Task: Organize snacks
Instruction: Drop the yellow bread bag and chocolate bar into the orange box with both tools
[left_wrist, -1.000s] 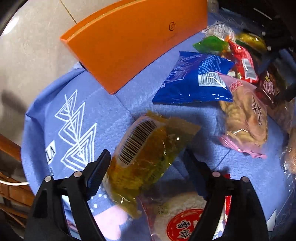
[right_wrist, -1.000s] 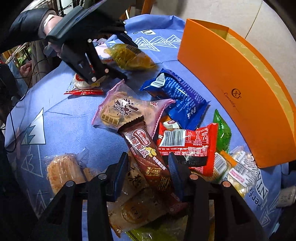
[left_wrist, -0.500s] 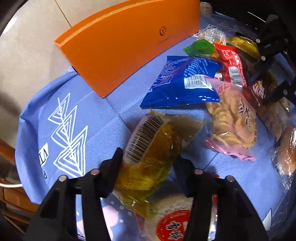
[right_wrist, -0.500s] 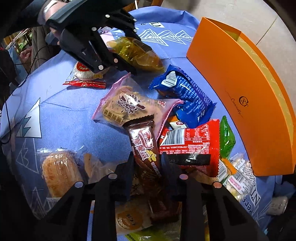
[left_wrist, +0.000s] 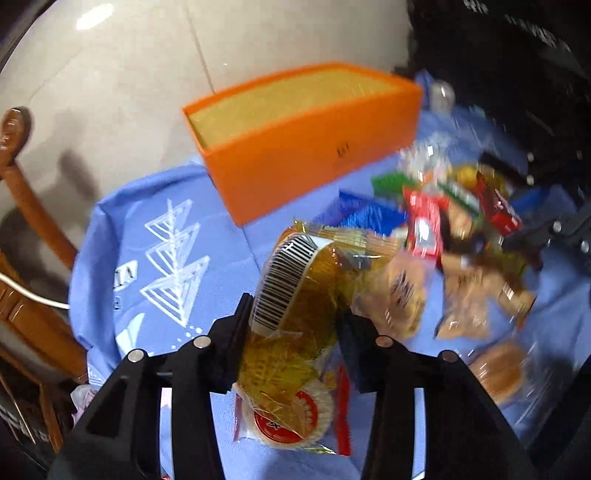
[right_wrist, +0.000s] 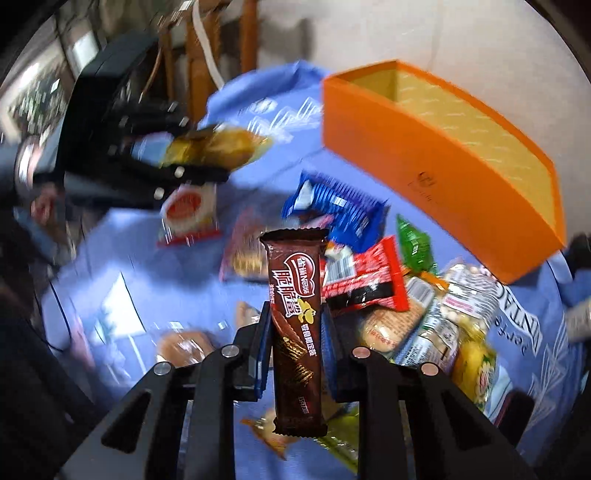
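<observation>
My left gripper (left_wrist: 295, 310) holds a yellow see-through snack packet (left_wrist: 306, 280) with a barcode label, lifted above the blue tablecloth (left_wrist: 147, 266); its jaws are still closing on it. In the right wrist view this packet (right_wrist: 218, 147) hangs at the upper left. My right gripper (right_wrist: 295, 314) is shut on a brown chocolate wafer bar (right_wrist: 293, 280), held upright above the snack pile. The open orange box (left_wrist: 310, 162) stands at the far side of the table, apart from both grippers, and shows its yellow lining (right_wrist: 472, 133).
Loose snacks lie in a pile: a blue packet (right_wrist: 336, 210), a red packet (right_wrist: 369, 277), a green one (right_wrist: 415, 243), and a round cracker with a red label (left_wrist: 291, 413). A wooden chair (left_wrist: 33, 206) stands past the table's left edge.
Both grippers closed on their snacks and rose off the table, the yellow packet in the left and the brown bar in the right. Both wrists rolled, and the box's inside now shows.
</observation>
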